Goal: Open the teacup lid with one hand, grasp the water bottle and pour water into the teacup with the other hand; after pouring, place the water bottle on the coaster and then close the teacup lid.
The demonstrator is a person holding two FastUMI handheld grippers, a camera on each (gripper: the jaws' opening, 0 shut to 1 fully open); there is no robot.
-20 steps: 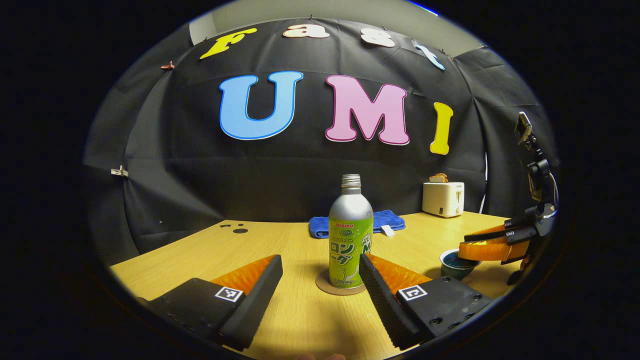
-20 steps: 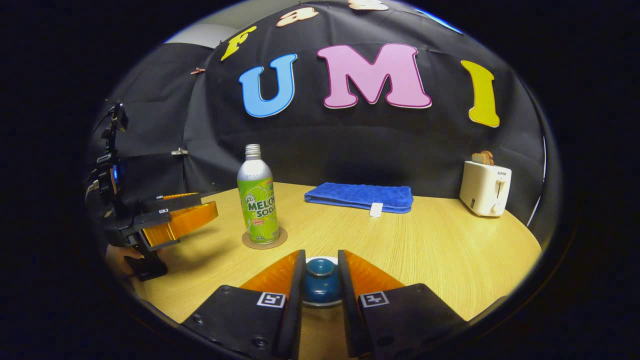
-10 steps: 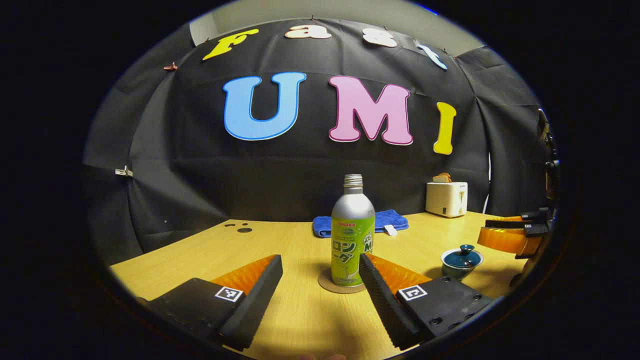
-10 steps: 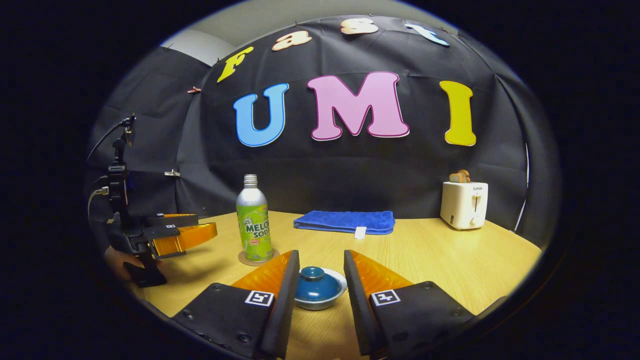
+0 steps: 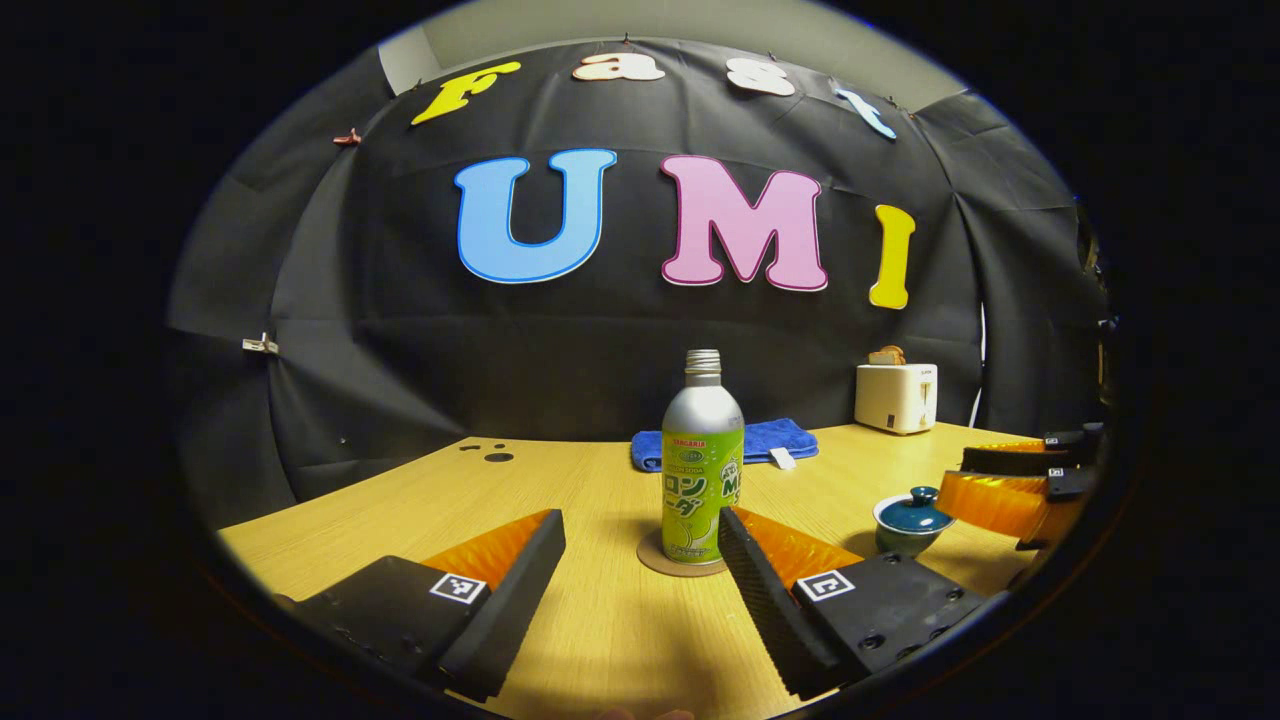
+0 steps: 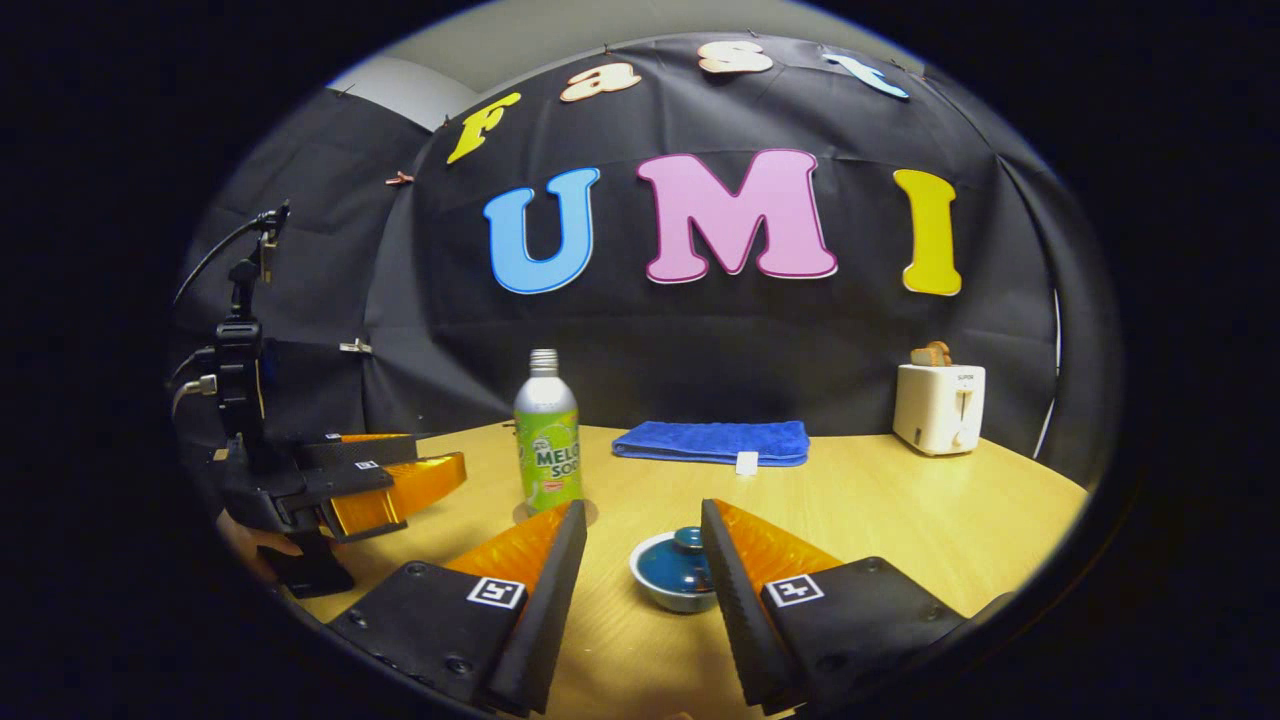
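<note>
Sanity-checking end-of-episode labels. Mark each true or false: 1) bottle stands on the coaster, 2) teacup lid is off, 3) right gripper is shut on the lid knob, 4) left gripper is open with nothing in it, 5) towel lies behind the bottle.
1. True. The water bottle stands upright on the coaster.
2. False. The lid sits on the teacup.
3. False. The right gripper is open; the teacup sits between its fingers, untouched.
4. True. The left gripper is open, short of the bottle.
5. True. The blue towel lies folded near the wall, behind the bottle.
</note>
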